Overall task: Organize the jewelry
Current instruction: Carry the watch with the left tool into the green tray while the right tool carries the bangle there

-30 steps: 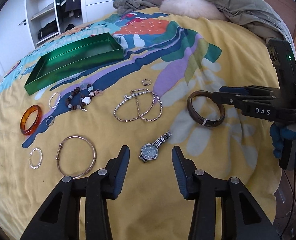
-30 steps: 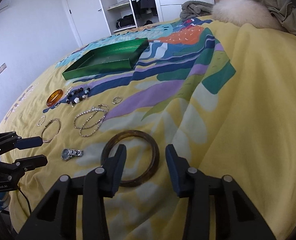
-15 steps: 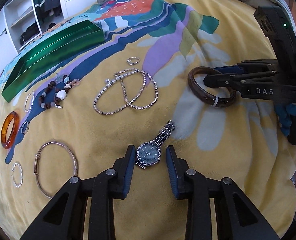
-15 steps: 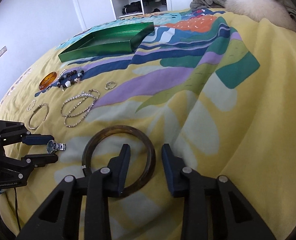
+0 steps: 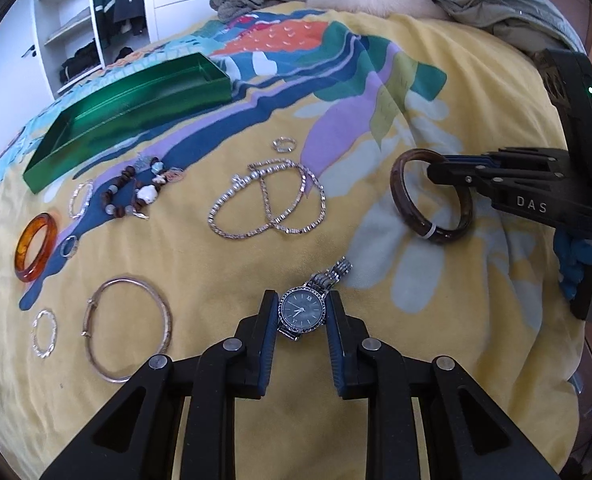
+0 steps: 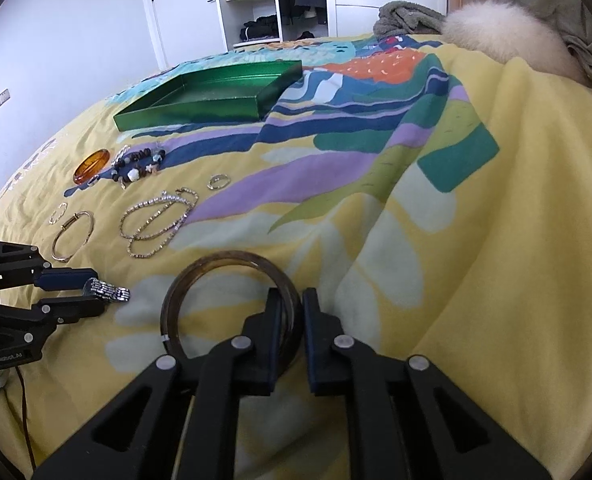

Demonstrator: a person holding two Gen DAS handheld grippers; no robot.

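Nearest, left wrist view: left gripper (image 5: 300,312) narrowed around the case of a silver wristwatch (image 5: 300,313), pads at or just beside its sides; contact likely, firm clamp not certain. Watch lying on the yellow bedspread (image 5: 235,272).

Nearest, right wrist view: right gripper (image 6: 292,312) nearly closed across the rim of a dark brown bangle (image 6: 199,280), one finger inside the hoop, one outside. Bangle resting on the bed.

Middle ground: rose-gold bangle (image 5: 129,334), small twisted silver ring (image 5: 44,333), amber bangle (image 5: 35,246), two crossed silver chain necklaces (image 5: 267,200), beaded bracelet (image 5: 135,194), small ring (image 5: 283,144); all loose and apart.

Far: green tray (image 5: 127,108), apparently holding nothing, well apart from both grippers. Beyond, rumpled clothing and an open wardrobe.

Step judged in hand: paired grasp, watch left, bangle right. Next move calls for firm closure, a lift clear of the bedspread, then a long carry to the tray.
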